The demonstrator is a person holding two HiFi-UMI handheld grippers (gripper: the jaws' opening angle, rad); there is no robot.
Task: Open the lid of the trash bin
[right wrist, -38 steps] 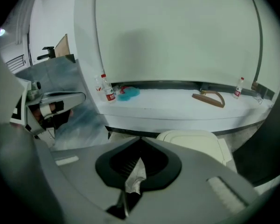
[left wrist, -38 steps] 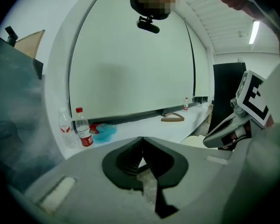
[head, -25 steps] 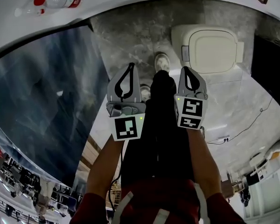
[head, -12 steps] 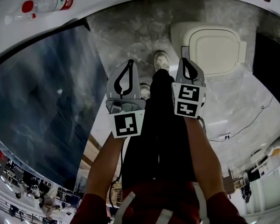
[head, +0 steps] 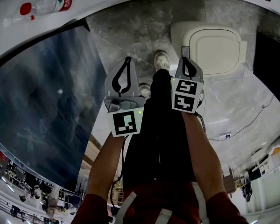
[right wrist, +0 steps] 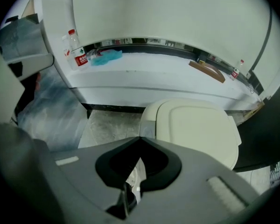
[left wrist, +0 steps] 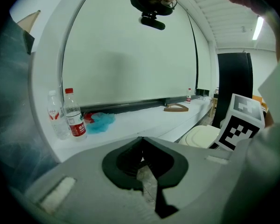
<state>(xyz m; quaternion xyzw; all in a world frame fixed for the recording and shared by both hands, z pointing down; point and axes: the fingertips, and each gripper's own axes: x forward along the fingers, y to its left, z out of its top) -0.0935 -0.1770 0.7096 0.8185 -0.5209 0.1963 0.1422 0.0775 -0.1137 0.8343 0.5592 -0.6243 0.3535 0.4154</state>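
I read both tools clenched, nothing between: left gripper [head: 127, 62], right gripper [head: 185, 63]. Trash bin lid [head: 213, 48] lies shut at 1 o'clock, just beyond the right gripper. Bin body mostly hidden under the lid.

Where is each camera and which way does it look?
Head view: on the person's head, looking down at left gripper, right gripper, forearms, legs, closed trash bin.
Left gripper view: on the left gripper, facing the counter over shut jaws; right gripper's cube shows.
Right gripper view: on the right gripper, facing the trash bin over shut jaws.
All three show the trash bin.
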